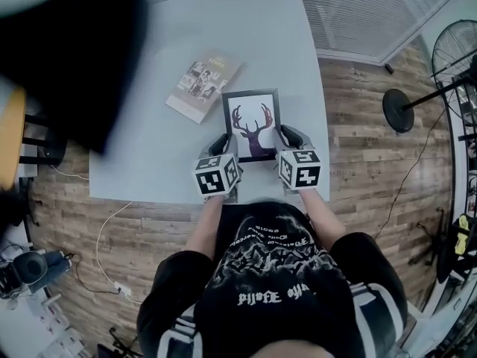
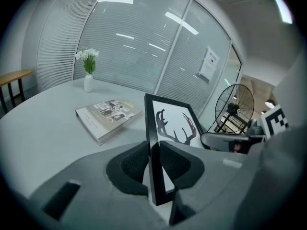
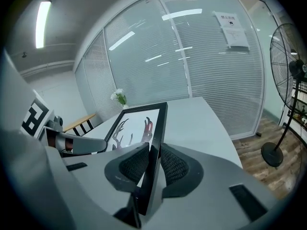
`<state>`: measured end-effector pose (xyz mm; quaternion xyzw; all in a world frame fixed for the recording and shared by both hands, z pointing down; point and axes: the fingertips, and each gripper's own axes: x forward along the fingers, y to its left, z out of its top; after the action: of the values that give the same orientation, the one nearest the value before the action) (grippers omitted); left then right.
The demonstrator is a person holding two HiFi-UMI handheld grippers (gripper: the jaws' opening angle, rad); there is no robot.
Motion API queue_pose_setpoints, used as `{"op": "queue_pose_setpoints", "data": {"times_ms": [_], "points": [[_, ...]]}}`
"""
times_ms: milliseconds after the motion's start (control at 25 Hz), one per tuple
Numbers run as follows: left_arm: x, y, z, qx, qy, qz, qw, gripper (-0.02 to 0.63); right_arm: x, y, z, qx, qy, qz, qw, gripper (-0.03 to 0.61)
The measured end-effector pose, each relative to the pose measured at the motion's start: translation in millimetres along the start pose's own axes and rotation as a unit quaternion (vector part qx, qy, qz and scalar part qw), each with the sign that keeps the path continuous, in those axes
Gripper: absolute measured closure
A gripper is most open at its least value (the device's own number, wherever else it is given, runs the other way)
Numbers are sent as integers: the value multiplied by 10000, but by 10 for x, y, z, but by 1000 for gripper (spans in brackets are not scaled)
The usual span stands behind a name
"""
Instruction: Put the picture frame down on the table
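Note:
A black picture frame [image 1: 253,124] with a dark deer-antler print is held over the near part of the grey table [image 1: 149,155]. My left gripper [image 1: 225,149] is shut on the frame's left edge [image 2: 150,143], its pads pressed on both faces. My right gripper [image 1: 283,142] is shut on the right edge [image 3: 154,152] in the same way. In the left gripper view the frame [image 2: 168,128] stands on edge between the jaws, with the print facing right. Whether the frame touches the tabletop I cannot tell.
A book [image 1: 203,85] lies flat on the table just left of and beyond the frame. A small white vase of flowers [image 2: 88,67] stands at the far end. A standing fan [image 1: 426,88] is on the wooden floor to the right. A wooden side table [image 2: 13,77] stands far left.

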<state>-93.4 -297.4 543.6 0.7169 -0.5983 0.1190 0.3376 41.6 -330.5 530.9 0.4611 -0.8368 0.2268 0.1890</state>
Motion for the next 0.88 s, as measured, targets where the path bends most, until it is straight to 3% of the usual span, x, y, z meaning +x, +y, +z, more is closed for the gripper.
{"op": "queue_pose_setpoints", "data": {"times_ms": [880], "points": [[780,285,-72,-97,939,-102,9955,528,685,-315,-126,242,798,-533,9951,506]]}}
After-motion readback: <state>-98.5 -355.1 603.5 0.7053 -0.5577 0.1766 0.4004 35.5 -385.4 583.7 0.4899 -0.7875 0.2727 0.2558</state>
